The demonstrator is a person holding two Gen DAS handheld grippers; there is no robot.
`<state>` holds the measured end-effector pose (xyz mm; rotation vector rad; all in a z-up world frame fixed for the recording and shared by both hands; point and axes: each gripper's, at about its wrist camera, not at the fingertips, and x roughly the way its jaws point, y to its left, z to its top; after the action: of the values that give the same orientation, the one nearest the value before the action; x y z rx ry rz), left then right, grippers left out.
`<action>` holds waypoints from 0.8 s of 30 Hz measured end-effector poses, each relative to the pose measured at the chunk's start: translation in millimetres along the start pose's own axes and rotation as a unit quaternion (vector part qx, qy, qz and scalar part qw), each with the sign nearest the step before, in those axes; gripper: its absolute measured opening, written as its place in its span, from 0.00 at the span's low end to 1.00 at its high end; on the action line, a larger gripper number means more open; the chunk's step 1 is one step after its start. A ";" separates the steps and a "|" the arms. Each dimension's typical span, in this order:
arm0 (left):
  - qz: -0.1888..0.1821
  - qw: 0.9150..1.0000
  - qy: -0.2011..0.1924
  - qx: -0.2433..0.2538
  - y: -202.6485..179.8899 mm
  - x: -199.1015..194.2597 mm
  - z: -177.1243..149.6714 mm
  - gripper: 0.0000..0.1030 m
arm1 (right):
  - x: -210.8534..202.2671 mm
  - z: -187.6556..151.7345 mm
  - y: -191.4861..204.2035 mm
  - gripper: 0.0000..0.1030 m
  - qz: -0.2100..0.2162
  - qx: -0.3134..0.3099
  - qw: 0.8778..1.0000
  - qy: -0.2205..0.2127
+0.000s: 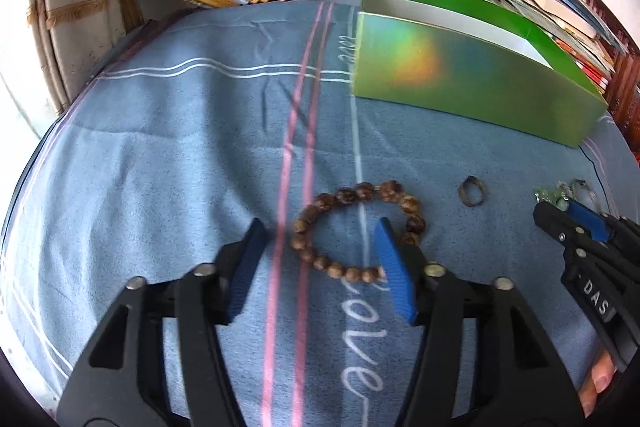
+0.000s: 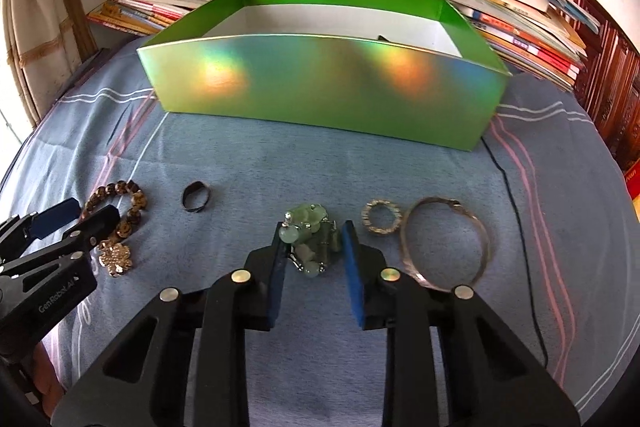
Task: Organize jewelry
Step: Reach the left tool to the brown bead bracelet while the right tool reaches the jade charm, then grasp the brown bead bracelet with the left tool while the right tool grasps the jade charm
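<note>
One green box (image 2: 320,95), three bracelets (image 2: 120,207) (image 2: 312,239) (image 2: 446,247), two rings (image 2: 196,197) (image 2: 382,223), one gold brooch (image 2: 116,257).

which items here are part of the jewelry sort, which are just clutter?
Job:
wooden bead bracelet
dark ring
green bead piece
sparkly ring
silver bangle
gold brooch
green box
left claw
right claw

Clutter:
book stacks
curtain

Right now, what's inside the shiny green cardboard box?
The shiny green cardboard box shows white inner walls and one small dark thing at its right; its front wall hides the floor.
</note>
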<state>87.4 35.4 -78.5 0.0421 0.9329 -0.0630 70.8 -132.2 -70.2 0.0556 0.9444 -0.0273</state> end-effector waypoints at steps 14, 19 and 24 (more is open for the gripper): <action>-0.025 0.999 -0.001 0.042 -28.1 -1.0 -2.5 0.62 | -0.7 -1.5 -5.5 0.28 -0.006 0.005 1.000 -0.009; -0.019 0.999 -0.005 0.037 -25.1 2.2 -0.5 0.68 | 0.1 -0.4 -6.0 0.28 -0.004 0.005 1.000 -0.008; -0.019 0.999 -0.004 0.034 -24.8 2.6 0.5 0.70 | 0.8 0.2 -5.5 0.29 -0.004 0.004 1.000 -0.008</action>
<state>87.6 10.6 -80.5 0.0876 0.9232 -0.1293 71.1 -137.6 -70.9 0.0594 0.9287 -0.0399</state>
